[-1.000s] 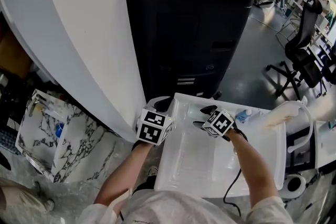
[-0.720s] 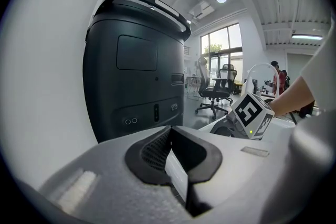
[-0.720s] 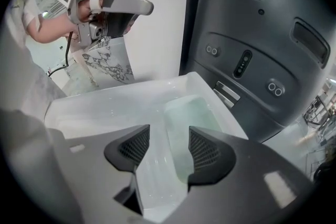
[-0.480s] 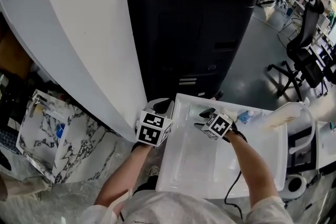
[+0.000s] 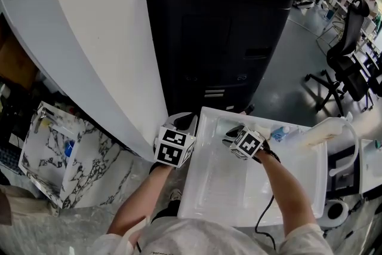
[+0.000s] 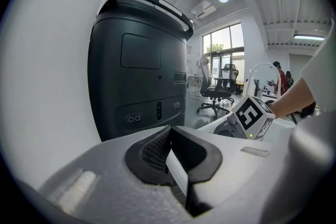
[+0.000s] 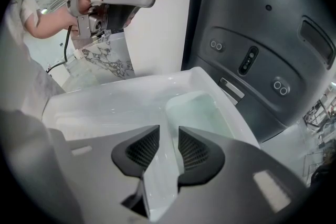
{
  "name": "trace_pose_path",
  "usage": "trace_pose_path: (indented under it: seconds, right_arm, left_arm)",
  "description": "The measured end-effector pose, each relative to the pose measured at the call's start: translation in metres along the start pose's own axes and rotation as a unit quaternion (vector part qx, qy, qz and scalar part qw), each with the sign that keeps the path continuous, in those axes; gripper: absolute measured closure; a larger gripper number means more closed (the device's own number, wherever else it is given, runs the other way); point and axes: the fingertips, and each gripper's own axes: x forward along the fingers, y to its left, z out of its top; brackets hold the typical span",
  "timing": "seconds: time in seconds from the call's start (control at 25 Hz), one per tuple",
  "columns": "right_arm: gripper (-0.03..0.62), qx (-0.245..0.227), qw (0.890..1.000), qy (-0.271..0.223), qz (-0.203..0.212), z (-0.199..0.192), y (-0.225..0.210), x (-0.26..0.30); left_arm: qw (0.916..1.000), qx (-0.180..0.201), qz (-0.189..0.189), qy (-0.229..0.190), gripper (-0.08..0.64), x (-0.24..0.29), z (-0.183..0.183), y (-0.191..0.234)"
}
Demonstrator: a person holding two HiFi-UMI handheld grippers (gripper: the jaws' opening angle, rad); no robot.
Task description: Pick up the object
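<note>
A white plastic tray (image 5: 227, 188) lies flat just below the person, its deep well (image 7: 197, 113) at the far end, close against the foot of a big black machine (image 5: 221, 39). The left gripper (image 5: 186, 121) sits at the tray's far left corner, jaws pressed together on the thin white rim, which shows as a pale slab wedged between the pads in the left gripper view (image 6: 170, 136). The right gripper (image 5: 233, 130) hangs over the tray near the well and points steeply down. Its jaws (image 7: 169, 147) have just been closing and now stand a narrow gap apart, and only the tray's pale floor shows between the ribbed pads. No view shows either pad pressing on the plastic. The two tools are near each other across the tray's far end, and each appears in the other's camera, the right one by its marker cube (image 6: 252, 115) and the left one raised at the upper left (image 7: 105, 23). A white curved wall (image 5: 95, 39) rises just left of the tray and crowds the left hand, while the machine's front blocks the way ahead. A marble-patterned box (image 5: 65, 158) stands beyond the wall to the left. A blue-capped bottle (image 5: 279, 131) lies at the tray's far right edge, and a black office chair (image 5: 346, 63) stands well apart on the grey floor.
</note>
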Motion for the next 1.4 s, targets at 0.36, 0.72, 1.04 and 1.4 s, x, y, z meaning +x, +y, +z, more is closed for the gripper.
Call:
trace_pose_path:
  seconds: [0.36,0.72,1.04,1.4]
  right_arm:
    - [0.552,-0.002,1.000,0.006,-0.012,-0.005,-0.003,0.001]
    - [0.583,-0.003,1.000,-0.001,-0.016,-0.003,-0.002,-0.004]
    - [0.583,0.028,0.998,-0.041,-0.035,0.005,-0.009,-0.028]
    - [0.583,0.056,0.992,-0.102,-0.055,0.023,-0.015,-0.064]
  left_arm:
    - [1.0000,-0.002,0.002,0.002,0.554,-0.001,-0.002,0.000]
    - [1.0000,-0.002,0.003,0.001,0.554,-0.004,-0.002,-0.002]
    - [1.0000,0.005,-0.002,-0.004,0.554,-0.004,0.005,-0.015]
    - [0.9999,0.013,-0.004,-0.010,0.554,-0.005,0.015,-0.028]
